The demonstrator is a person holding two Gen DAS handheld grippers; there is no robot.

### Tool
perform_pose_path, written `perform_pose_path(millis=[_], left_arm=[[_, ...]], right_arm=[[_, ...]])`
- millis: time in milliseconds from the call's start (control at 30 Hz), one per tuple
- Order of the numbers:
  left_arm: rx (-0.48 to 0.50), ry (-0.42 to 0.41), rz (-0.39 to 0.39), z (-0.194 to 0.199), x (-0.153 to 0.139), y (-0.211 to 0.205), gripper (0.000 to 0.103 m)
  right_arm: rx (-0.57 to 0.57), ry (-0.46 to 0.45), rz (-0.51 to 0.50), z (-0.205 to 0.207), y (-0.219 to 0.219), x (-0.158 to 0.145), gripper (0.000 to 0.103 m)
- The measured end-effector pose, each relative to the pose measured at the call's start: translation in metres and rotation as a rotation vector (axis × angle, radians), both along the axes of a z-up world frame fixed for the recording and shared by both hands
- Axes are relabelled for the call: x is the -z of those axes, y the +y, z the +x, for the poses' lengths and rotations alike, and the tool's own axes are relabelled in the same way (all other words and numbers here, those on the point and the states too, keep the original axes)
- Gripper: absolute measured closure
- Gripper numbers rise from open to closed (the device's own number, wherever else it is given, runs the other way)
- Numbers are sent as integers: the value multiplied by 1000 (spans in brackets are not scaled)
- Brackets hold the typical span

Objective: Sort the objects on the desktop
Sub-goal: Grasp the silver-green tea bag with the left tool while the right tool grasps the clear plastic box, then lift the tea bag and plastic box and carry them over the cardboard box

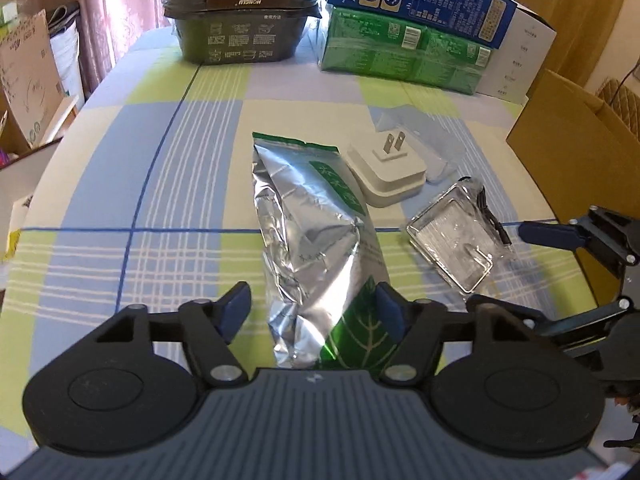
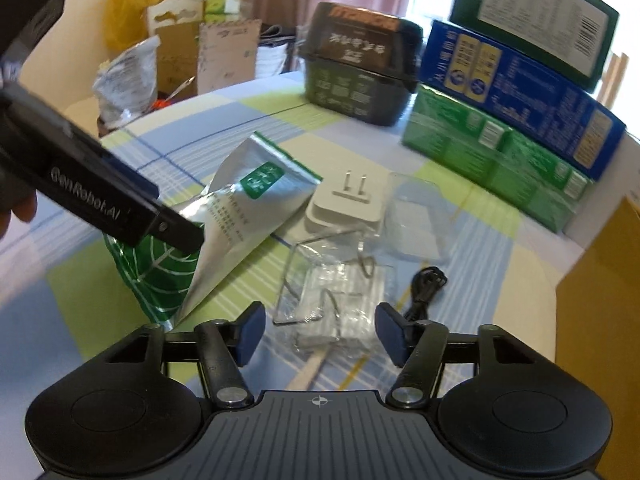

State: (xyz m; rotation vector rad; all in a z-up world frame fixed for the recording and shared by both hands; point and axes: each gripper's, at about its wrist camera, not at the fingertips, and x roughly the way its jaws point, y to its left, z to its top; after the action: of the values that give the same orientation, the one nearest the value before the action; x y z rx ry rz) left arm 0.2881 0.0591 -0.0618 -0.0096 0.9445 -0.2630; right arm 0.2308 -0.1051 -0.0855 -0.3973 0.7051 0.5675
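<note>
One silver-and-green foil pouch (image 1: 316, 248) lay mid-table (image 1: 120, 184), its long axis running from the near edge toward the far boxes, leaf end nearest. The left gripper (image 1: 312, 312) straddled that leaf end, jaws half open; whether they pressed it was unclear. The right gripper (image 2: 320, 332), half open, bracketed one clear plastic packet (image 2: 320, 300) without gripping. One white plug adapter (image 1: 386, 168) pointed its two prongs upward.

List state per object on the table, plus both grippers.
foil pouch: lying flat, crumpled, top sealed, near end between left fingers
white plug adapter: lying prongs up
clear plastic packet: lying flat, ahead of right fingers
black cable: coiled, loose
left gripper: open, straddling pouch
right gripper: open, nothing gripped
</note>
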Motion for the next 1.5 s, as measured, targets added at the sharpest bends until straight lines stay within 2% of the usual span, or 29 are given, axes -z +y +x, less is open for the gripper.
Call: perform_pose_path(millis=[100, 233, 300, 333, 500, 633, 800, 867, 967, 1100, 1333, 1400, 1500], left_arm=[[10, 3, -21, 1, 0, 0, 35], [22, 9, -20, 4, 3, -5, 33], [23, 9, -14, 5, 5, -7, 32], [23, 9, -9, 6, 7, -9, 32], [20, 20, 6, 8, 16, -14, 28], [6, 33, -13, 9, 20, -12, 28], [7, 40, -7, 6, 18, -12, 37], [12, 39, 2, 1, 14, -14, 45], [12, 40, 9, -16, 4, -14, 53], [55, 50, 31, -54, -1, -17, 54], [101, 44, 39, -144, -5, -17, 54], [115, 35, 38, -162, -6, -17, 53], [92, 29, 17, -176, -6, -13, 44]], right_arm=[[-18, -16, -25, 2, 6, 8, 48], [-34, -36, -56, 4, 11, 13, 59], [-39, -40, -62, 2, 10, 14, 66], [-43, -42, -64, 1, 10, 14, 75], [-18, -16, -59, 1, 5, 10, 75], [13, 4, -43, 0, -2, 6, 75], [52, 39, -1, -8, -9, -9, 75], [78, 71, 31, -15, -14, -17, 76], [115, 128, 77, -38, -23, -25, 76], [147, 167, 102, -81, -32, -27, 76], [219, 205, 123, -146, -51, -18, 75], [230, 188, 123, -157, -54, -17, 75], [243, 166, 130, -162, -59, -15, 75]])
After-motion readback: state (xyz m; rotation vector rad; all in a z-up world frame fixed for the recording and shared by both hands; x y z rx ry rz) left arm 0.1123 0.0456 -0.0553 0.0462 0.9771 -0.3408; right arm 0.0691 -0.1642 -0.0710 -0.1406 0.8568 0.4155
